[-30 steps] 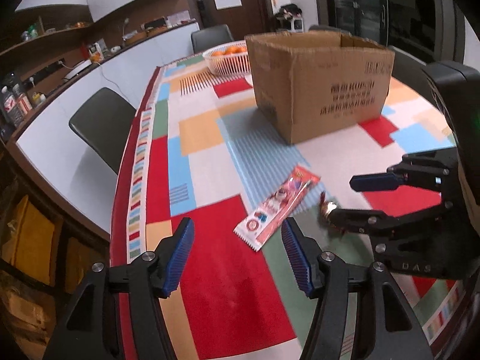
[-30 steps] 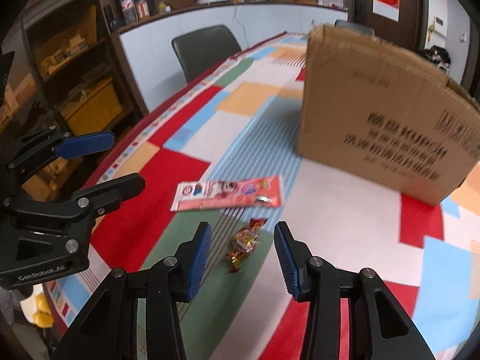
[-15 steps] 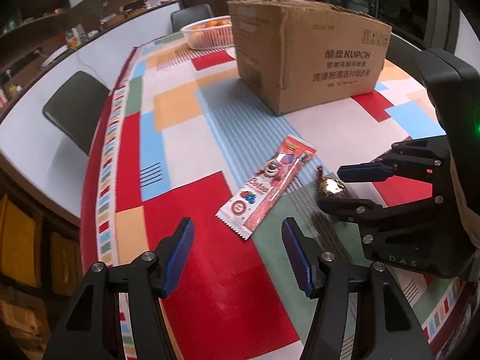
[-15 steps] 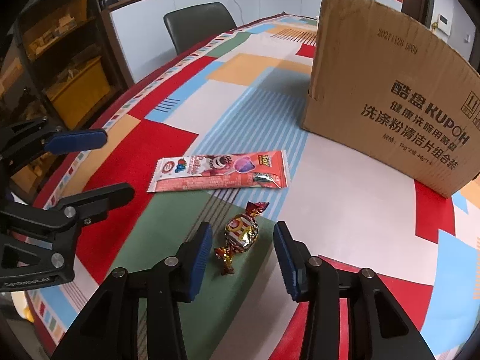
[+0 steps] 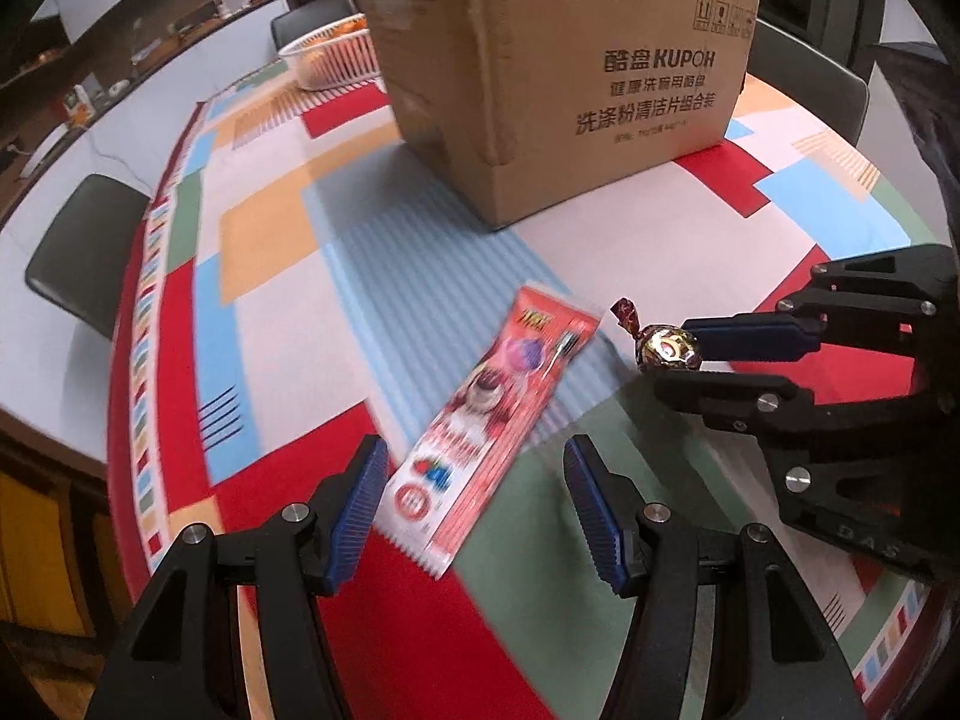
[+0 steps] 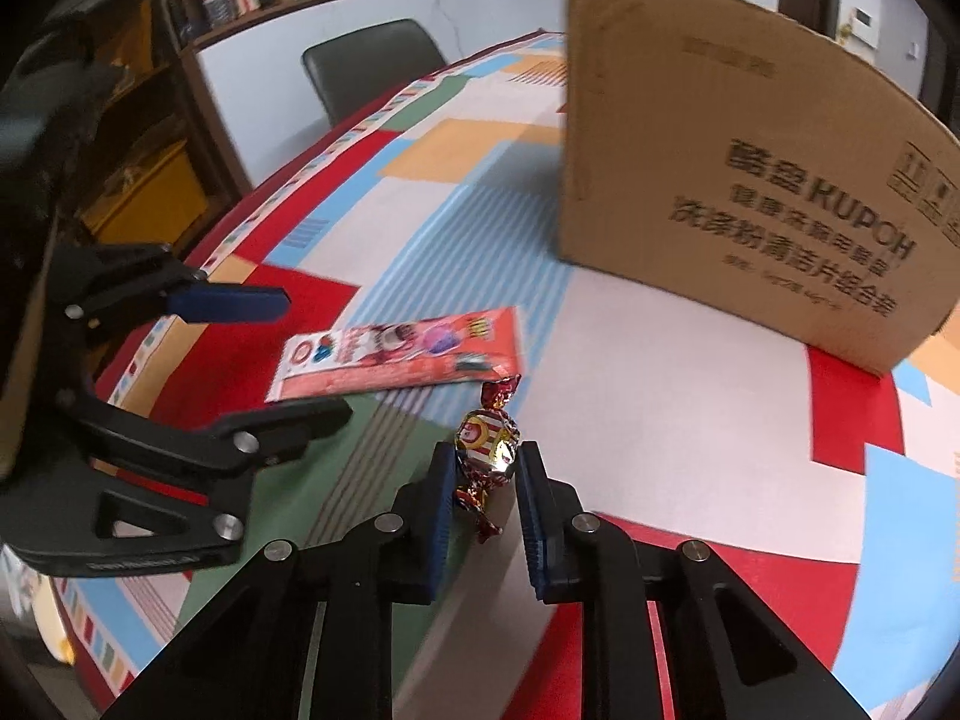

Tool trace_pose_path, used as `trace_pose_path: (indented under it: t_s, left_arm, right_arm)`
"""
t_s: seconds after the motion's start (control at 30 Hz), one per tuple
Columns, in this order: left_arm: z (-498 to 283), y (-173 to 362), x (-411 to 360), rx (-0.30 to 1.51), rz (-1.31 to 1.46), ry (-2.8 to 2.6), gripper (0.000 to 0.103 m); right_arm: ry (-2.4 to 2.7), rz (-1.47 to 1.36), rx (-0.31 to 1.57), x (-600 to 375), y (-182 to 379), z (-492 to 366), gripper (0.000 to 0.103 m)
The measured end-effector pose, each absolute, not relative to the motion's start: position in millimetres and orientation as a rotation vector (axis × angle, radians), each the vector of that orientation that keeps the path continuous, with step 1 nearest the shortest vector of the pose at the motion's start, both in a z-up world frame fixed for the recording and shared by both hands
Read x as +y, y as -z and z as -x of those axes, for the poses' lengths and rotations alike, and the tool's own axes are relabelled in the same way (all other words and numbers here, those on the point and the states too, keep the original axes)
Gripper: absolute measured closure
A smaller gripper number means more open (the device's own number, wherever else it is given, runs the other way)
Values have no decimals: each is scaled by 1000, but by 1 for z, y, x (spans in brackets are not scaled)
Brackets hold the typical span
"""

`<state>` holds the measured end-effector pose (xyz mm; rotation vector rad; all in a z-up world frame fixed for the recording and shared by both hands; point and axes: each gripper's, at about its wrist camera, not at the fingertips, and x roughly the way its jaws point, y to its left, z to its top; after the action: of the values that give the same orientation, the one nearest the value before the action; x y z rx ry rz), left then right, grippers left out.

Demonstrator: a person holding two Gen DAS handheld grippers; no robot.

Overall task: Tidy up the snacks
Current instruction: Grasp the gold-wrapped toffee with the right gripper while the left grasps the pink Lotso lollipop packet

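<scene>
While the left tool (image 5: 471, 501) sits low over the worktop (image 5: 270, 312) with its blue pads spread wide and nothing between them, the long red snack packet (image 5: 489, 426) lies flat on the patchwork cloth just ahead of it, its near end running into the gap between the two fingers. From the right wrist view that same left tool (image 6: 300, 360) shows up at the left, jaws apart, with the packet (image 6: 399, 360) lying between and just beyond its fingers.

Moving right, the foil-wrapped candy (image 6: 487, 441) is pinched in the right tool (image 6: 483, 468), pads squeezed on either side of the round middle, one twisted end poking up toward the packet and the other hanging down between the fingers. In the left wrist view the candy (image 5: 667, 349) is clamped at the tips of the right tool (image 5: 678, 360); can't tell if it's touching the cloth.

Behind all that, the big cardboard box (image 5: 558, 72) stands on the worktop, well apart from the candy, with a white basket (image 5: 330, 60) beyond its left side.
</scene>
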<state>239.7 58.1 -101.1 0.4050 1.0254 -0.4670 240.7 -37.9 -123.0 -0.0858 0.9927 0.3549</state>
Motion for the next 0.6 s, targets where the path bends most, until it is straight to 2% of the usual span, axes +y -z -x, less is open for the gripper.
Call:
trace_pose_path:
  t_s: [0.47,0.5,0.6]
  left_arm:
    - [-277,114,30,1050,-412,479,43]
    - [-279,114,29,1054,-403,482,45]
    - [-283,115,29,1078,-338,512,66]
  right_arm:
    - [-278,26,1002,-68,126,-253,81]
    - [-276,25,1001,-69,126,-253,81]
    - [-275,17,1000,-72,125,-255,81]
